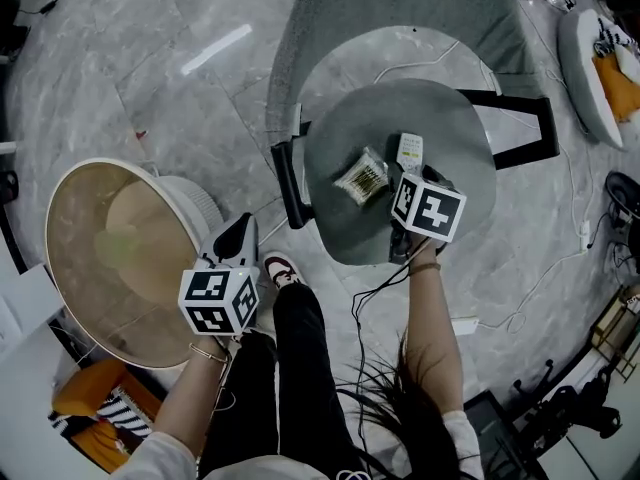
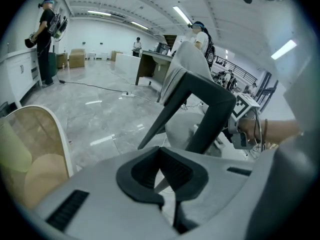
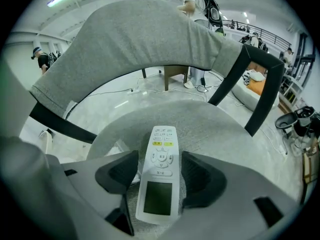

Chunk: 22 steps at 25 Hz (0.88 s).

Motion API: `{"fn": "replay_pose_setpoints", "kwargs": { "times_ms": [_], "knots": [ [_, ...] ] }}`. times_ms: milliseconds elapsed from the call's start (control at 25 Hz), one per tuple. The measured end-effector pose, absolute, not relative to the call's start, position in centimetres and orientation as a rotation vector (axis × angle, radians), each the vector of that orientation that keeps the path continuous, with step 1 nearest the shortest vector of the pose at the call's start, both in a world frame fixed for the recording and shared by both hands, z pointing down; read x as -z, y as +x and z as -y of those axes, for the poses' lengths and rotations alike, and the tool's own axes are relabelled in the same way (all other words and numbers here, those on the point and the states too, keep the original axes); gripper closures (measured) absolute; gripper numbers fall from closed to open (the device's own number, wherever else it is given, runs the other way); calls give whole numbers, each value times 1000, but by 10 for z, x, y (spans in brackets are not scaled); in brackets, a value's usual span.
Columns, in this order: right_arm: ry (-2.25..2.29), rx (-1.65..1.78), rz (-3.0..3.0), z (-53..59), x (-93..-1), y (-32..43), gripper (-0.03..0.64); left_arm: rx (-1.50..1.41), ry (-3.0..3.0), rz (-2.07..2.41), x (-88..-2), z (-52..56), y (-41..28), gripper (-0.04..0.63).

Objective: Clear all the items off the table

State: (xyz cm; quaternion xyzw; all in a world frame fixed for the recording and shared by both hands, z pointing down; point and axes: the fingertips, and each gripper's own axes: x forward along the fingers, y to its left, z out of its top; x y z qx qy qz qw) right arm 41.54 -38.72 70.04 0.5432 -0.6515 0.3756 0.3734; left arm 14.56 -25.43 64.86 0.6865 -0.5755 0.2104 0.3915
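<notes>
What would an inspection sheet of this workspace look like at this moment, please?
Surface: round grey chair seat, holding two items.
Job's things: white remote lies flat on the seat; clear packet lies beside it.
Clutter: nothing seen on the seat beyond those.
Grippers: right gripper has its jaws open on either side of the remote; left gripper has its jaws shut and empty, next to the beige bin.
Cables: white cable trails over the floor right of the chair.
Surroundings: glossy grey floor; people standing in the distance.
</notes>
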Motion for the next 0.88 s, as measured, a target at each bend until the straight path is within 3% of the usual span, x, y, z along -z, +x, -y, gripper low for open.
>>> {"fn": "replay_pose_setpoints", "kwargs": {
  "times_ms": [880],
  "knots": [
    [1465,-886,1744,328,-638,392,340,-443,1752,1514,-614,215,121,588]
  ]
}}
